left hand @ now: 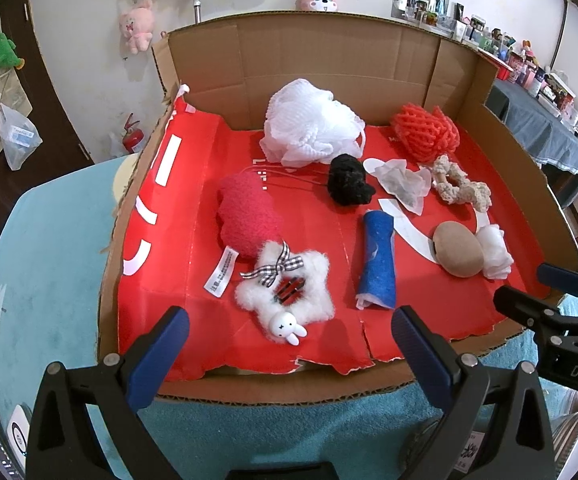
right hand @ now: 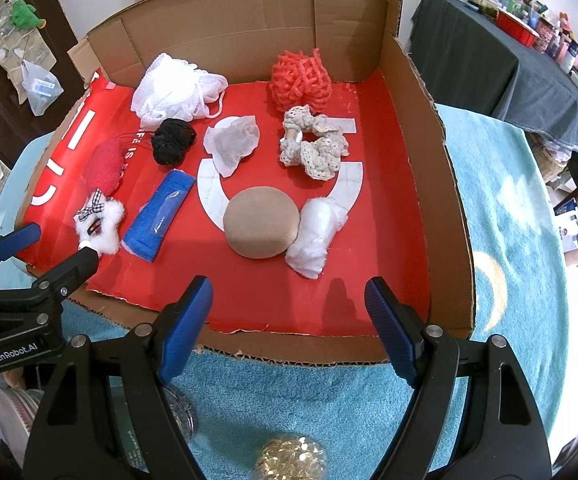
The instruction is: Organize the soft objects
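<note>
A cardboard tray (left hand: 369,44) lined with red paper holds several soft things. At the back lie a white mesh puff (left hand: 309,124) and an orange net ball (left hand: 425,130). Nearer are a black yarn ball (left hand: 347,180), a red fuzzy pad (left hand: 249,212), a white fluffy star with a bunny charm (left hand: 285,296), a blue cloth roll (left hand: 377,260), a tan round sponge (right hand: 263,222), a white wad (right hand: 315,236) and a cream lace scrunchie (right hand: 315,144). My left gripper (left hand: 289,348) and right gripper (right hand: 287,328) stand open over the tray's front edge, empty.
The tray rests on a teal fluffy cloth (right hand: 501,216). A thin white paper pouch (right hand: 231,142) lies mid-tray. A jar of gold bits (right hand: 291,460) sits below my right gripper. A dark-draped table (right hand: 489,52) with clutter stands at the right; plush toys hang on the wall.
</note>
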The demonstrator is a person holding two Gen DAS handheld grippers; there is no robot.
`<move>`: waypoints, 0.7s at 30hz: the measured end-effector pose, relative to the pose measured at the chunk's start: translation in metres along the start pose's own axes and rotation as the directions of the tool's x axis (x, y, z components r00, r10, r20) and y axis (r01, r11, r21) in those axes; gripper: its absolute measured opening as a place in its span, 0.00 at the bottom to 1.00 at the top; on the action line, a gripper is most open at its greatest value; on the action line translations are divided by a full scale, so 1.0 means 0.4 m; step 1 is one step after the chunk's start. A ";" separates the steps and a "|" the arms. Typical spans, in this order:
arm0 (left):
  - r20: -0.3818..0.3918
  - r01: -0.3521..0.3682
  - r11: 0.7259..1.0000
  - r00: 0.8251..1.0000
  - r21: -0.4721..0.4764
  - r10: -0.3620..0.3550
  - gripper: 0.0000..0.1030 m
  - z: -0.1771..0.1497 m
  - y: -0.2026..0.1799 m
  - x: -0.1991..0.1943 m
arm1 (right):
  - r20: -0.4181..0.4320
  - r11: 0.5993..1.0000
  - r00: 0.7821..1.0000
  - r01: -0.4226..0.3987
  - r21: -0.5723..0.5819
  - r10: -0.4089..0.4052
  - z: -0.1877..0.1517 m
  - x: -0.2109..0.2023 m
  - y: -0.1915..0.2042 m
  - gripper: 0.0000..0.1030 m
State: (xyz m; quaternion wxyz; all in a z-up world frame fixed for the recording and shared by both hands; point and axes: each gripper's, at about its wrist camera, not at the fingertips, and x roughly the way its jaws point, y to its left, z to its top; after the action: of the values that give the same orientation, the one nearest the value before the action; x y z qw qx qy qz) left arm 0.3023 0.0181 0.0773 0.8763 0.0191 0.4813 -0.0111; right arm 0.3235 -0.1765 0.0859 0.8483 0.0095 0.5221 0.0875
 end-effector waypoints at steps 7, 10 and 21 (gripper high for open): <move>0.000 -0.005 1.000 1.000 0.000 0.005 1.00 0.000 0.000 0.002 | 0.001 1.000 1.000 -0.001 0.000 0.001 -0.001 0.001 0.000 0.76; -0.001 -0.006 1.000 1.000 0.004 0.006 1.00 0.000 0.000 0.002 | 0.001 1.000 1.000 -0.002 -0.001 0.002 -0.001 0.001 0.000 0.76; 0.000 -0.008 1.000 1.000 0.002 0.008 1.00 0.001 0.001 0.003 | 0.003 1.000 1.000 -0.002 0.002 0.002 -0.002 0.001 0.001 0.76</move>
State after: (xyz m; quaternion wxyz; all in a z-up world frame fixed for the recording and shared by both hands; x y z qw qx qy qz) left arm 0.3033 0.0183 0.0766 0.8763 0.0220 0.4812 -0.0079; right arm 0.3230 -0.1762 0.0850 0.8491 0.0112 0.5208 0.0880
